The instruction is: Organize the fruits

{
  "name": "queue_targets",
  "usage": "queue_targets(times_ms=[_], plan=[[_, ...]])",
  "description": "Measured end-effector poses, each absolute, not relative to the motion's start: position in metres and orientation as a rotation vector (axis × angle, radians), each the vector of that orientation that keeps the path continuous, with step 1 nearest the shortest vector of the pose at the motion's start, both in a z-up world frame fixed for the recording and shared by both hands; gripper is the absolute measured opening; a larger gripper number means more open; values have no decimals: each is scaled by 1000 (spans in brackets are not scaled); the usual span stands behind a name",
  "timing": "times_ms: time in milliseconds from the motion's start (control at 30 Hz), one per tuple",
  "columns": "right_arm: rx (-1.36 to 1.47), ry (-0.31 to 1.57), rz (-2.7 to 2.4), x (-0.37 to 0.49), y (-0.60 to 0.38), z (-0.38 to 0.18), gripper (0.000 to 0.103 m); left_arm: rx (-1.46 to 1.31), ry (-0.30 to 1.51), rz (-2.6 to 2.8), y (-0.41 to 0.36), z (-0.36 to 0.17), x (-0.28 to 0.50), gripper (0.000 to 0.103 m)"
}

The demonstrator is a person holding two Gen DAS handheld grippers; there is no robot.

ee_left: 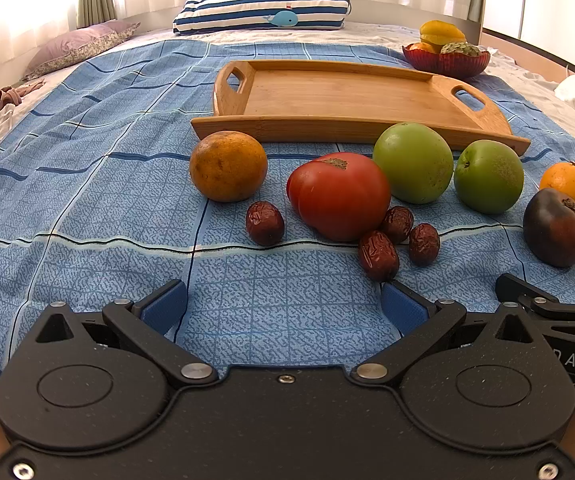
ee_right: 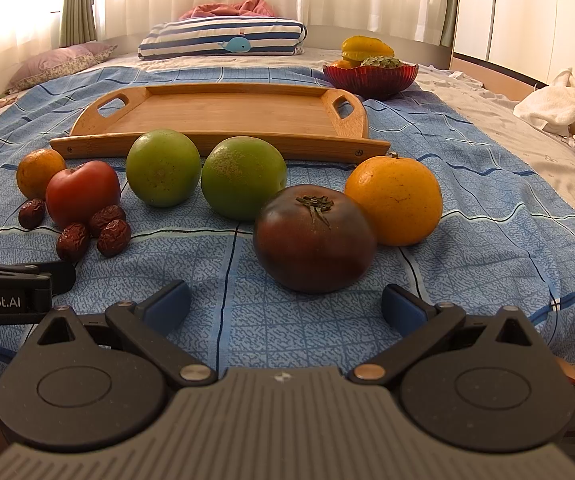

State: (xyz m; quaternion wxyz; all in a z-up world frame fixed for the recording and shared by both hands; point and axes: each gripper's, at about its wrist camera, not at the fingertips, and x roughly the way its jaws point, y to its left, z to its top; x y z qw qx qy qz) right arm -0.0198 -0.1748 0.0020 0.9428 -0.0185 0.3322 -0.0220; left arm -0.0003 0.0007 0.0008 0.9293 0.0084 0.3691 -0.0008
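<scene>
Fruit lies in a row on a blue checked bedspread, in front of an empty wooden tray (ee_left: pixel 351 98) (ee_right: pixel 223 114). From the left: a dull orange (ee_left: pixel 228 166) (ee_right: pixel 38 172), a red tomato (ee_left: pixel 339 195) (ee_right: pixel 82 192) ringed by several dried red dates (ee_left: pixel 378 255) (ee_right: pixel 113 237), two green fruits (ee_left: pixel 413 162) (ee_right: pixel 163 167) (ee_left: pixel 488 176) (ee_right: pixel 243 178), a dark purple tomato (ee_left: pixel 557 227) (ee_right: pixel 314 238) and a bright orange (ee_left: pixel 568 186) (ee_right: pixel 394 200). My left gripper (ee_left: pixel 285 306) is open just short of the dates. My right gripper (ee_right: pixel 286 304) is open right before the dark tomato.
A red bowl (ee_left: pixel 446 60) (ee_right: pixel 370 76) holding a starfruit and other fruit stands behind the tray's right end. A striped whale pillow (ee_left: pixel 261 12) (ee_right: pixel 221 38) and a purple pillow (ee_left: pixel 79 46) lie further back. White cloth (ee_right: pixel 553 102) is bunched at the bed's right edge.
</scene>
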Motion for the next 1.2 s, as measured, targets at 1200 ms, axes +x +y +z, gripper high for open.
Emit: queue_targets(times_ms=[1200], plan=[[-38,672,-45,-21,-176,3,103,22,747,0,0,4,-1,103]])
